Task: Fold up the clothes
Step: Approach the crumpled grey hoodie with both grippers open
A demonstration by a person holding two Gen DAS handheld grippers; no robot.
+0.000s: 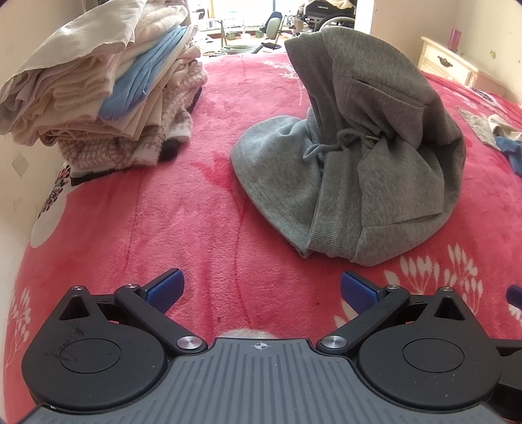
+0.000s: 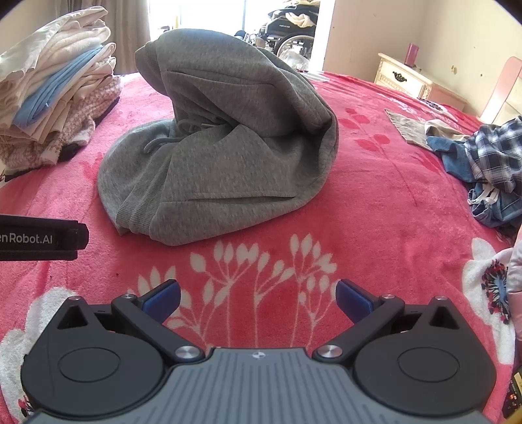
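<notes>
A grey hoodie lies in a crumpled heap on the red floral blanket, its drawstring showing at the front. My left gripper hovers over the blanket, short of the hoodie and to its left, jaws wide open with nothing between the blue pads. Nearer the blanket's front edge, my right gripper is also open and empty, with the hoodie ahead of it. The black body of the left gripper shows at the left edge of the right wrist view.
A stack of folded cream, blue and pink clothes stands at the back left. Loose plaid and denim garments lie at the right. A cream nightstand stands behind the bed, a wheelchair further back.
</notes>
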